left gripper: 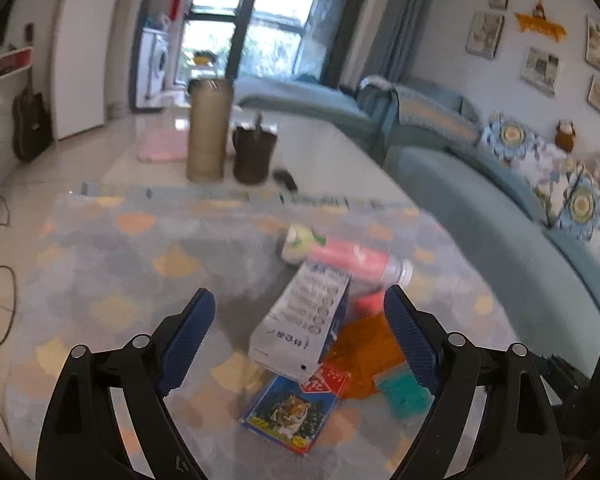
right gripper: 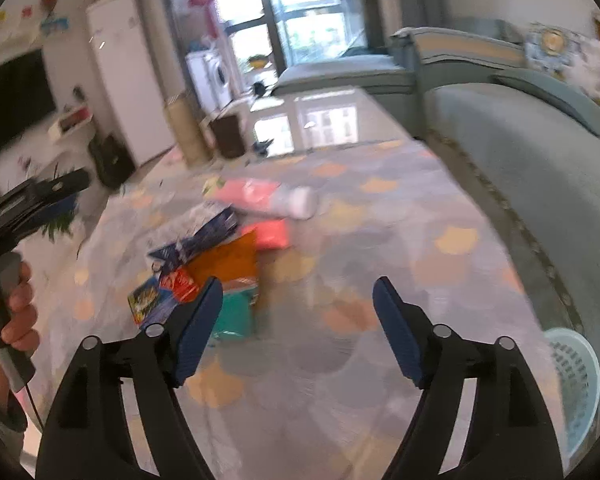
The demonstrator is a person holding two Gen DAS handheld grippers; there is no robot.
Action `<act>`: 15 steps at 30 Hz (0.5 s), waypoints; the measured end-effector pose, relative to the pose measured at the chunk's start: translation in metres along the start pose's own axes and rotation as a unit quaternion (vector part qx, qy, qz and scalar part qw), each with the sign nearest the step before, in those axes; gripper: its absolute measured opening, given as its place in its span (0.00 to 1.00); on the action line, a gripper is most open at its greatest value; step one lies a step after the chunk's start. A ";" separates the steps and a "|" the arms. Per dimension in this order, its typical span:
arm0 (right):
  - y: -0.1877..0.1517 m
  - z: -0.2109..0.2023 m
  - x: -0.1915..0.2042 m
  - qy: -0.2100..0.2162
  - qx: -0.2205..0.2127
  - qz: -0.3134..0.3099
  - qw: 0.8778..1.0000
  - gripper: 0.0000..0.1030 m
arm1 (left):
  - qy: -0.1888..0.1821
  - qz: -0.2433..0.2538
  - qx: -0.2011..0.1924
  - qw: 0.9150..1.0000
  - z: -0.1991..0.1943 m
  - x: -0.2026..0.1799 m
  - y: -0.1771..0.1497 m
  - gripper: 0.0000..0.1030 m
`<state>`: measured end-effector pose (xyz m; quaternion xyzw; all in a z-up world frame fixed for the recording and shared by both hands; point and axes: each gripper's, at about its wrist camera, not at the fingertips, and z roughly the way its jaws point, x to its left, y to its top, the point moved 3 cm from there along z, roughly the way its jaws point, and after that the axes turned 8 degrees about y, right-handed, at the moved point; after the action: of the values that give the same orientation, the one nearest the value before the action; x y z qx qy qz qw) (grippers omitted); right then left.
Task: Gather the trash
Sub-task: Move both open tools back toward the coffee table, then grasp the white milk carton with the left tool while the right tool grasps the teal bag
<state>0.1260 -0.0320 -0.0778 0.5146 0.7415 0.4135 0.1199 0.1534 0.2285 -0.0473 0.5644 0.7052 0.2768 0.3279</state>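
Observation:
A pile of trash lies on the patterned rug (left gripper: 112, 264). In it are a white and blue carton (left gripper: 300, 320), a pink spray can (left gripper: 340, 258), an orange wrapper (left gripper: 364, 352), a teal packet (left gripper: 404, 394) and a blue tiger box (left gripper: 288, 412). My left gripper (left gripper: 299, 294) hangs open just above and in front of the pile, the carton showing between its fingers, nothing gripped. My right gripper (right gripper: 299, 284) is open and empty over bare rug, right of the orange wrapper (right gripper: 228, 260) and teal packet (right gripper: 232, 316). The pink can (right gripper: 268, 200) lies beyond.
A pale blue mesh basket (right gripper: 576, 380) stands at the lower right beside the blue sofa (right gripper: 520, 152). A tall tan cylinder (left gripper: 208, 132) and a brown bin (left gripper: 254, 152) stand past the rug. A hand (right gripper: 16, 308) holds the left tool at the right view's left edge.

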 end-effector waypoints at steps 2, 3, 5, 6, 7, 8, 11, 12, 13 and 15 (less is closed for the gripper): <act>-0.005 0.018 0.011 0.006 0.015 -0.015 1.000 0.75 | -0.001 0.017 0.021 1.000 0.022 -0.005 -0.004 0.82; -0.007 0.029 0.017 0.008 0.024 -0.023 0.999 0.76 | -0.003 0.022 0.029 0.999 0.030 -0.006 -0.007 0.82; -0.012 0.045 0.022 0.006 0.035 -0.032 0.999 0.79 | -0.012 0.032 0.054 0.998 0.048 -0.009 -0.011 0.82; -0.014 0.052 0.025 0.007 0.039 -0.034 0.999 0.79 | -0.015 0.038 0.067 0.997 0.057 -0.011 -0.012 0.82; -0.017 0.061 0.027 0.008 0.045 -0.037 0.998 0.79 | -0.013 0.050 0.077 0.996 0.064 -0.012 -0.014 0.82; -0.019 0.067 0.028 0.009 0.049 -0.038 0.998 0.79 | -0.011 0.061 0.084 0.995 0.069 -0.014 -0.017 0.82; -0.020 0.077 0.029 0.005 0.061 -0.040 0.997 0.79 | -0.013 0.107 0.109 0.988 0.081 -0.022 -0.023 0.82; -0.020 0.076 0.029 0.008 0.058 -0.040 0.997 0.79 | -0.007 0.120 0.112 0.986 0.084 -0.025 -0.025 0.82; -0.021 0.077 0.028 0.008 0.061 -0.038 0.997 0.80 | 0.000 0.132 0.115 0.984 0.087 -0.028 -0.026 0.82; -0.022 0.081 0.026 0.008 0.072 -0.034 0.997 0.80 | 0.006 0.138 0.128 0.982 0.095 -0.031 -0.028 0.80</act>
<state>0.1487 0.0273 -0.1381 0.4928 0.7874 0.3592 0.0905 0.2140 0.1946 -0.1237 0.6921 0.6521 0.2296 0.2075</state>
